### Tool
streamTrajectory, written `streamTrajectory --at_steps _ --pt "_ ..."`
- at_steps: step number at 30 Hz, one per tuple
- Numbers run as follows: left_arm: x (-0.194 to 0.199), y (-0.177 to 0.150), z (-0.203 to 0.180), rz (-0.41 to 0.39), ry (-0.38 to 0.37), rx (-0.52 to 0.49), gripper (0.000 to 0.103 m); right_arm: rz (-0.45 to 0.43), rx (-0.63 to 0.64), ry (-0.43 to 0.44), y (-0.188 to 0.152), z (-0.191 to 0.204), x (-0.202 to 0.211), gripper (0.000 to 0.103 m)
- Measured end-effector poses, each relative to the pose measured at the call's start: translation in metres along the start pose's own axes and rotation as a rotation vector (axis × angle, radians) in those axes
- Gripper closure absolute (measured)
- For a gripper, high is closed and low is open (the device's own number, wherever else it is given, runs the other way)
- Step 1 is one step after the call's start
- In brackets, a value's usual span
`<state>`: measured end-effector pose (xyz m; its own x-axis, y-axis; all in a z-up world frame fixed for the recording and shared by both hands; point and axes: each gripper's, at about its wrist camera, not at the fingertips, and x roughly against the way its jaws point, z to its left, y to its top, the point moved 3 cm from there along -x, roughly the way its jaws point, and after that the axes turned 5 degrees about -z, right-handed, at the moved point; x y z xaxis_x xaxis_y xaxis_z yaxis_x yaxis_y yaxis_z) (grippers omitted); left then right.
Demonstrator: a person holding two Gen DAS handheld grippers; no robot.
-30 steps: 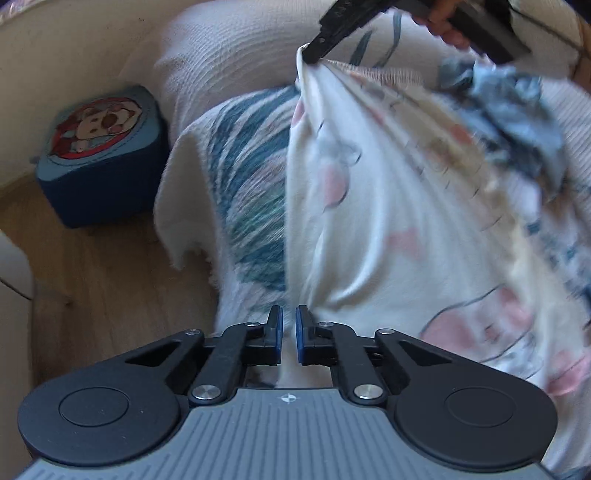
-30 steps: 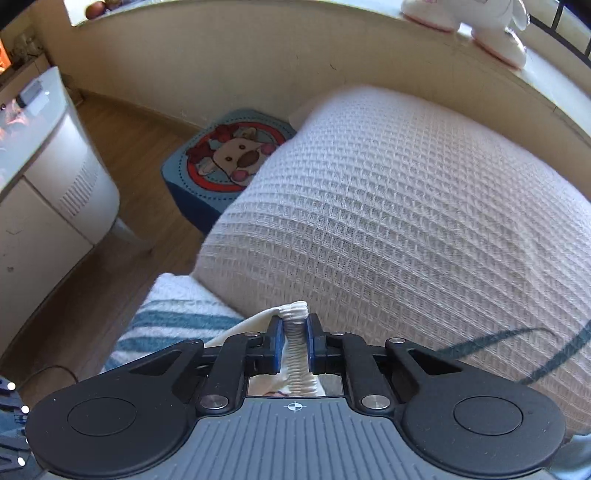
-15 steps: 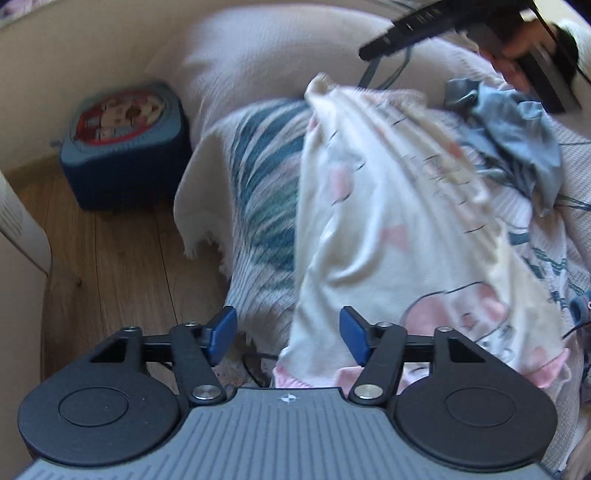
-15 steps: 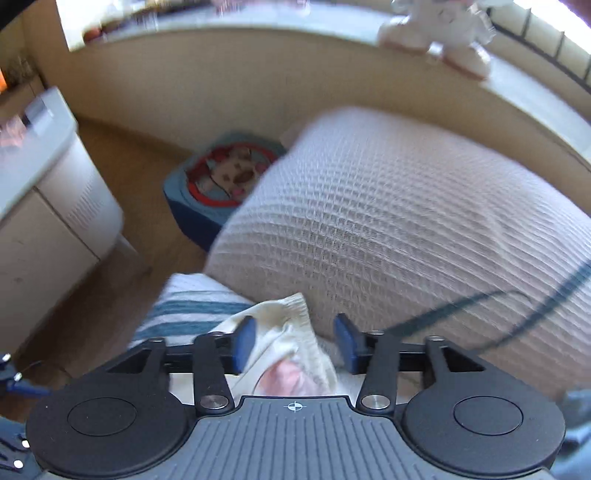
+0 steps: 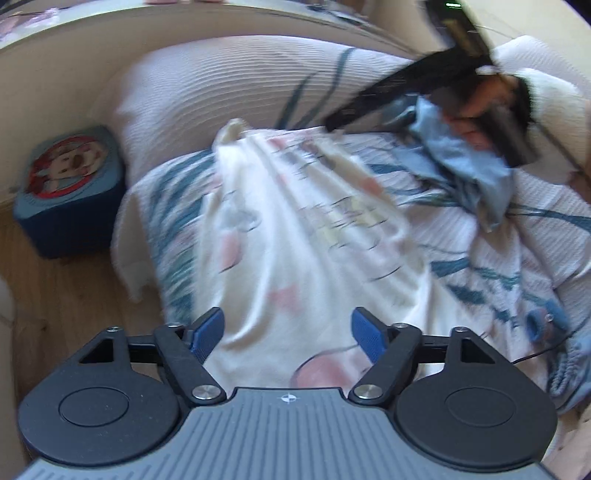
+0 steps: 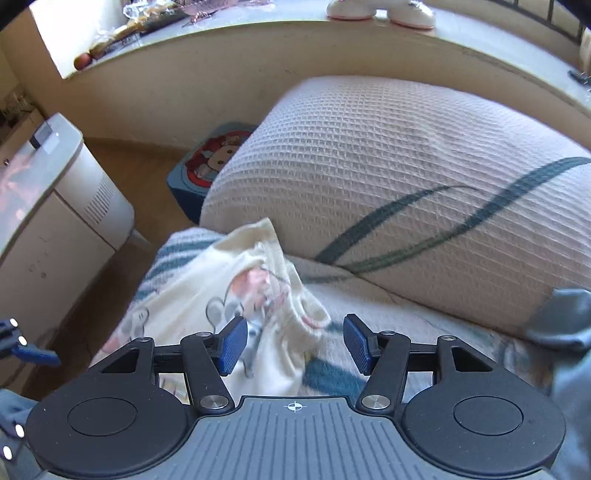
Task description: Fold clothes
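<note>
Bed with white-and-teal bedspread (image 5: 517, 236), waffle pillow (image 6: 388, 177) behind. Left gripper (image 5: 288, 332) and right gripper (image 6: 291, 341): jaws were pinching the cream printed garment (image 5: 295, 229) a second ago, now parted midway, gripping nothing. Garment released, lying flat on bedspread; blue garment (image 5: 461, 162) beside it.

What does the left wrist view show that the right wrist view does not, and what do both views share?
Only the left wrist view shows the cream cartoon-print garment spread along the bed, the crumpled grey-blue cloth in full, and the person's hand carrying the right gripper.

Only the right wrist view shows the white cabinet, the windowsill, and the garment's ribbed edge lying slack between open jaws.

Both show the white waffle-weave pillow, the blue cushion with a cartoon picture, the teal-patterned bedcover, and the left gripper, open.
</note>
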<state>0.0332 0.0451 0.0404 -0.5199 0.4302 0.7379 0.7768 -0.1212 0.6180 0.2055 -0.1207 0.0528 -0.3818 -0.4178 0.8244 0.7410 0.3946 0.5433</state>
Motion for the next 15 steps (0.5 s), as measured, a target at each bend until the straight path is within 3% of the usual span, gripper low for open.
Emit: streamTrajectory --at_steps 1,2,6,10,13,15 --pt "-0.005 0.002 -0.002 0.006 -0.015 0.001 0.054 0.010 0.001 0.013 0.003 -0.002 -0.008 0.045" --pt "-0.010 0.004 -0.003 0.013 -0.031 0.002 0.060 0.020 0.003 0.025 0.006 -0.003 -0.016 0.045" --pt "-0.031 0.007 -0.007 0.046 -0.076 0.009 0.062 0.084 0.041 0.027 0.011 -0.005 -0.048 0.045" --pt "-0.048 0.004 -0.004 0.088 -0.068 0.016 0.062 0.153 0.074 0.032 0.008 -0.005 -0.075 0.046" --pt "-0.053 0.006 -0.003 0.106 -0.064 0.021 0.059 0.153 0.103 0.032 0.006 -0.001 -0.082 0.046" --pt "-0.054 0.007 -0.004 0.111 -0.056 0.032 0.059 0.142 0.118 0.039 0.005 0.005 -0.080 0.067"
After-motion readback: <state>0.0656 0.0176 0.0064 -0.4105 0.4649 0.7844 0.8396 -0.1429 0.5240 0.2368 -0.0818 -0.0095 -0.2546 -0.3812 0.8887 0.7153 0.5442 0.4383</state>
